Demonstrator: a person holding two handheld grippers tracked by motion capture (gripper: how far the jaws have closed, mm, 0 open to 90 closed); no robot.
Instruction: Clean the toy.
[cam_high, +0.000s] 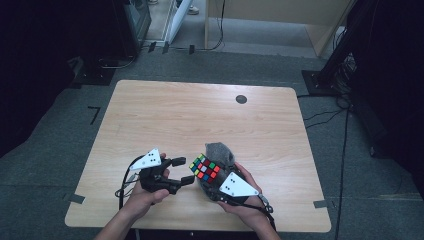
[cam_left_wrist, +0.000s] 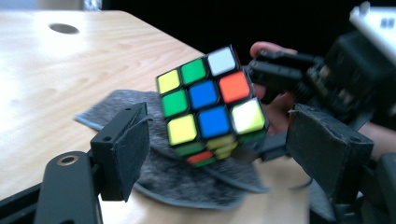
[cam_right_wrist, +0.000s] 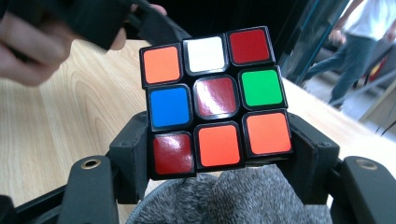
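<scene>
Your right hand-held gripper (cam_right_wrist: 219, 154) clamps the cube (cam_right_wrist: 215, 100) above the grey cloth (cam_right_wrist: 233, 198) on the counter (cam_high: 165, 115). Your left hand-held gripper (cam_left_wrist: 215, 154) stands released, jaws flanking the cube without touching.

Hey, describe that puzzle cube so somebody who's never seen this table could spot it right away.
On the light wooden table, look at the near edge, just right of centre, where a grey felt cloth lies. Above it the right tongs hold a scrambled puzzle cube by its lower layer. It is the one multicoloured thing there, with black-edged red, orange, blue, green, yellow and white squares.
</scene>
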